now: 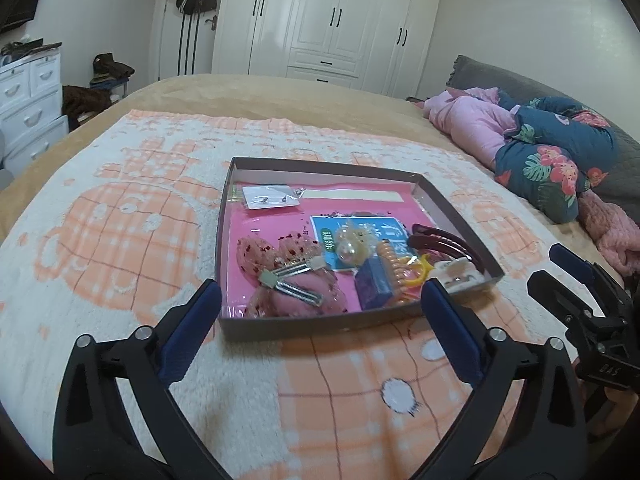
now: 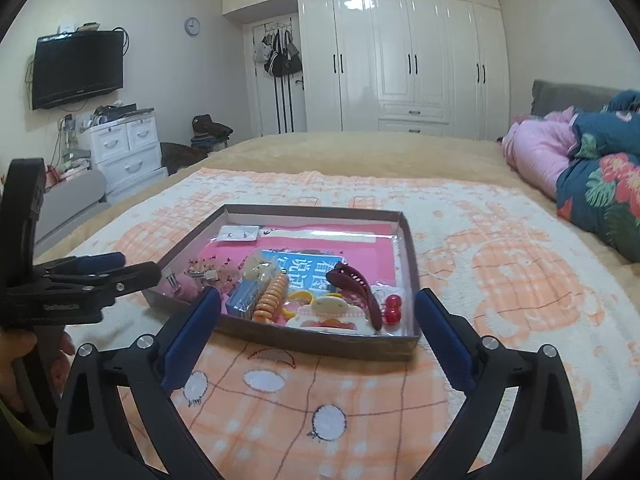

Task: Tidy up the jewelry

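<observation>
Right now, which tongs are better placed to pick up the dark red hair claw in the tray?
Probably the right tongs: open, empty, with the dark red hair claw almost straight ahead. The left tongs face the tray's other side.

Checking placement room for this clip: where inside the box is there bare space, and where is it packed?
Free: the pink floor of the box between the earring card and the glittery bows, plus the blanket on every side of the box. Crowded: the near right corner, around the maroon clip and orange coil tie.
</observation>
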### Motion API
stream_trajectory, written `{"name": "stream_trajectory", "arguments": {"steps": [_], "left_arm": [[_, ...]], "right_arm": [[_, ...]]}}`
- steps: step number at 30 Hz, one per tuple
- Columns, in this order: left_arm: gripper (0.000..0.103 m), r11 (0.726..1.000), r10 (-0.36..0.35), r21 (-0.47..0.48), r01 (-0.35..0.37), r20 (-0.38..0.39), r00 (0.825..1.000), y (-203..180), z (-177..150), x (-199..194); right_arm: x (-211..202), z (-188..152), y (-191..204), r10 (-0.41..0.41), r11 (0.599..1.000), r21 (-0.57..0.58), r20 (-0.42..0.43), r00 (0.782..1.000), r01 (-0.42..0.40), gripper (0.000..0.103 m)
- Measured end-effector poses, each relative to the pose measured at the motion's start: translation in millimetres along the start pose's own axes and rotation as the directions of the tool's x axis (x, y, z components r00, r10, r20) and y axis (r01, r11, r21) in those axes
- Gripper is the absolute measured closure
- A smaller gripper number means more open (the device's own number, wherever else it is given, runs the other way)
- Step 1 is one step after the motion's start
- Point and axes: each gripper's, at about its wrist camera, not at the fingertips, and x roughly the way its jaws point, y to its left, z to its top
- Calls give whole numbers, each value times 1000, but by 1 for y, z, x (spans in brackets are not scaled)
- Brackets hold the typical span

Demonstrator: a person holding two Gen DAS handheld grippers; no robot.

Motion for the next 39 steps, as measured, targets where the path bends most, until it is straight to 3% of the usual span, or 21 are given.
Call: {"name": "stream_trajectory", "arguments": {"steps": [21, 39], "left_arm": [[11, 999, -1, 39, -2, 78, 997, -13, -25, -48], [11, 998, 8, 65, -19, 177, 984, -22, -44, -73]], "right_arm": [[-46, -20, 4, -60, 998, -24, 50, 997, 62, 6], [-78, -34, 1, -137, 990, 12, 188, 973, 137, 6]]}}
